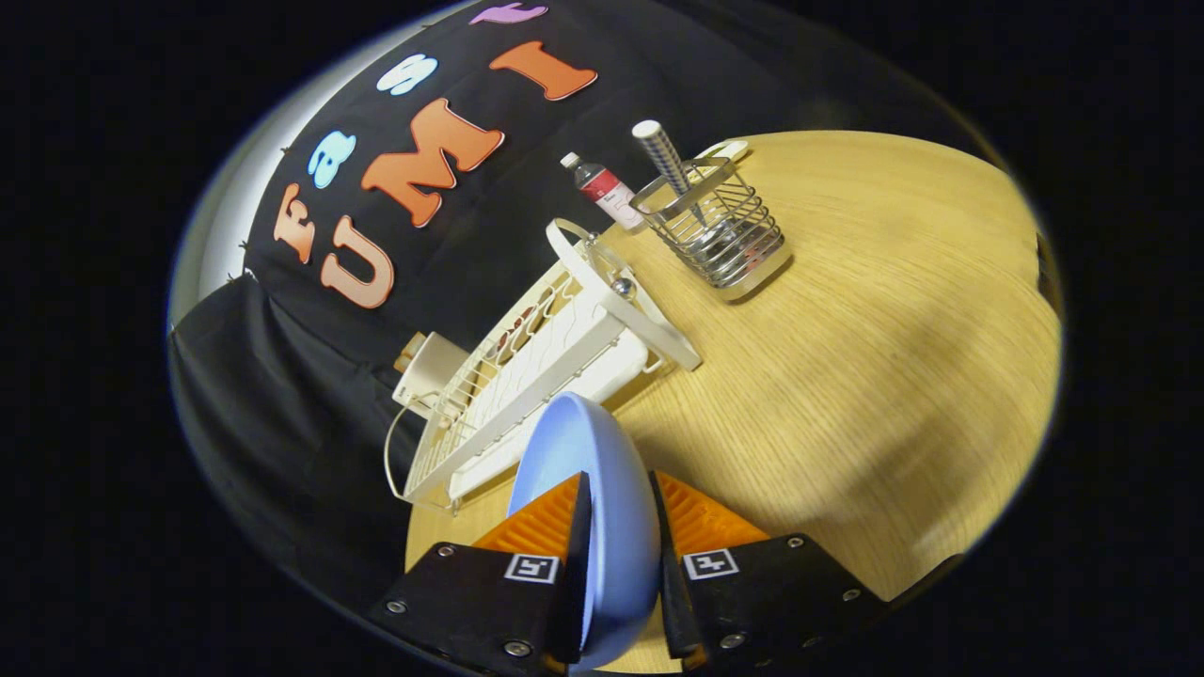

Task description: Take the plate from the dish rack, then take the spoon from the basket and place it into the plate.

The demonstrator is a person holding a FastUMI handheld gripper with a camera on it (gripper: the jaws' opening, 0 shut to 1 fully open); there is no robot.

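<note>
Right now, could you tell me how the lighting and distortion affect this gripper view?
Gripper view: fisheye bends and tilts the wooden table; a broad soft shadow crosses it; the wire basket is slightly soft; the blue plate, clamped in the gripper, is evenly lit, without glare.

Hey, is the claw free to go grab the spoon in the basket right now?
Probably not yet: the claw is shut on the plate, so its fingers are occupied. The spoon stands upright in the basket beyond the rack, with open table between.
</note>
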